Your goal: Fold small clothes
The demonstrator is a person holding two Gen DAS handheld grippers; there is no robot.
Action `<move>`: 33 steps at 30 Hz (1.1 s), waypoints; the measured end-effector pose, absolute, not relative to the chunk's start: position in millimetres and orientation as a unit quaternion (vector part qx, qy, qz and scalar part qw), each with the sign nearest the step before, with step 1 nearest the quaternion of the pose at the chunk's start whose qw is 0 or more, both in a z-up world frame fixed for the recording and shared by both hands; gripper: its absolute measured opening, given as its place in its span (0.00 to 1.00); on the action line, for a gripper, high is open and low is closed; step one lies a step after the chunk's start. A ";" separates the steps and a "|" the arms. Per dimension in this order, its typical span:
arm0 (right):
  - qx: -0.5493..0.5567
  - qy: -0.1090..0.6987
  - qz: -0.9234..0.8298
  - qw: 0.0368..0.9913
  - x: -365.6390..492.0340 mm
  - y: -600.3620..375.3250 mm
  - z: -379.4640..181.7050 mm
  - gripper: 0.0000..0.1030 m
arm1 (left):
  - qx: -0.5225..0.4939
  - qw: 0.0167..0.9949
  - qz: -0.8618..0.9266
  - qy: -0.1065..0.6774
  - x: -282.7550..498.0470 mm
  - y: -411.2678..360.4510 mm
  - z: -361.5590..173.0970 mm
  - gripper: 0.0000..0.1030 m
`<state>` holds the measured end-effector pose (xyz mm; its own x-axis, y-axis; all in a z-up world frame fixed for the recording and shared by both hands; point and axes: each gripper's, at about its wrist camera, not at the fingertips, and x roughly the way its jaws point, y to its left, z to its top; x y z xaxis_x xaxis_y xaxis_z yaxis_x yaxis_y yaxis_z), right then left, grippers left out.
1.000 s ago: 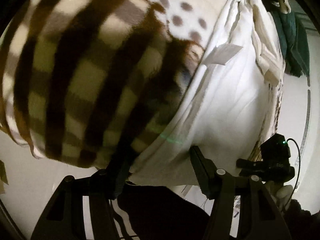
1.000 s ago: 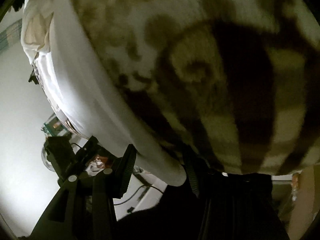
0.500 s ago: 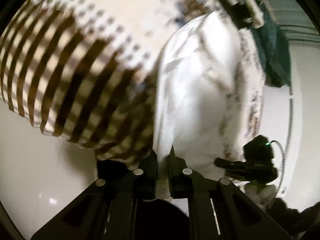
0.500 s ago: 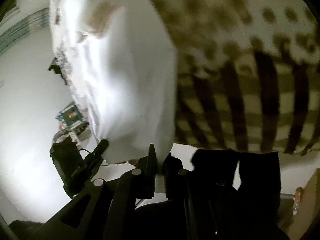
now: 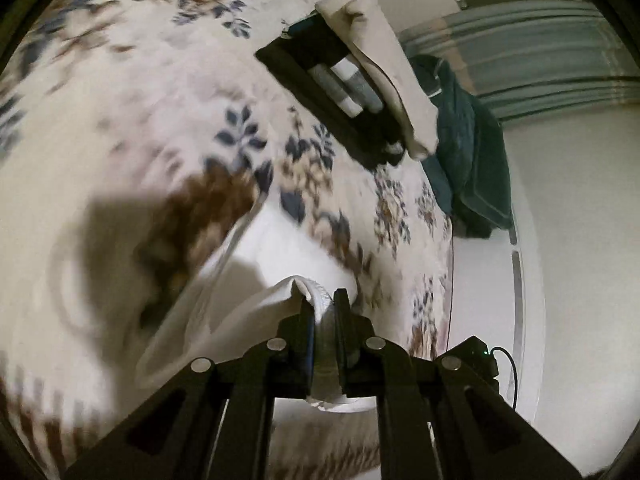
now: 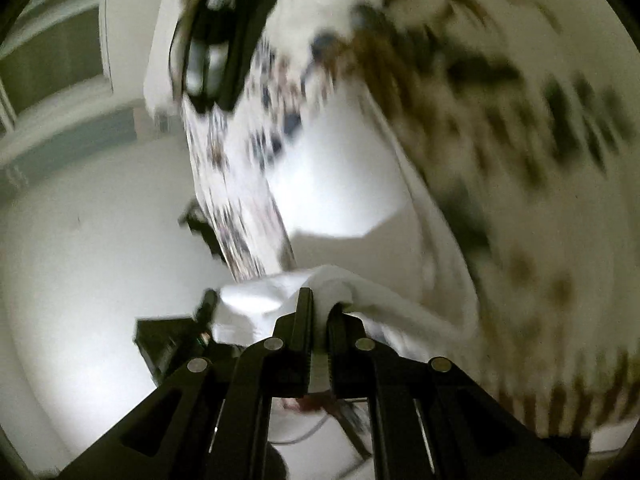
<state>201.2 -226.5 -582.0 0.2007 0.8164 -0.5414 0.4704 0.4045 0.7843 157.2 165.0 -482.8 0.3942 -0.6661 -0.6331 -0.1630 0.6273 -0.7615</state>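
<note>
A small white garment (image 5: 276, 256) lies on a floral blanket (image 5: 160, 92). My left gripper (image 5: 323, 300) is shut on a bunched white edge of it, lifted off the blanket. In the right wrist view the same white garment (image 6: 344, 184) hangs from my right gripper (image 6: 320, 300), which is shut on another bunched edge. The cloth stretches away from both grippers toward the blanket. Both views are blurred by motion.
A black case (image 5: 320, 92) with a beige cloth (image 5: 384, 64) over it lies on the blanket's far side; it also shows in the right wrist view (image 6: 224, 40). A dark green garment (image 5: 468, 160) lies at the blanket's edge. White floor (image 6: 80, 260) lies beyond.
Both grippers went from open around the garment's white edge to shut on it, then pulled back and lifted it. The striped brown fabric no longer fills the views.
</note>
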 end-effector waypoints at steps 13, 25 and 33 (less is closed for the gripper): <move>0.507 0.592 0.088 0.621 290.4 -278.7 -600.1 0.62 | -0.378 0.744 -0.116 0.538 242.9 182.5 -526.2 0.65; 0.492 0.598 0.111 0.623 308.5 -255.8 -643.2 0.12 | -0.306 0.731 -0.160 0.589 257.3 150.0 -562.8 0.07; 0.465 0.590 0.064 0.657 320.1 -253.1 -634.9 0.05 | -0.337 0.734 -0.143 0.571 267.6 179.9 -566.1 0.02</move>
<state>320.1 -253.1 -634.9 0.2948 0.6336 -0.7153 0.4648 0.5589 0.6867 267.6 179.9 -566.1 0.3065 -0.5955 -0.7426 -0.1753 0.7315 -0.6589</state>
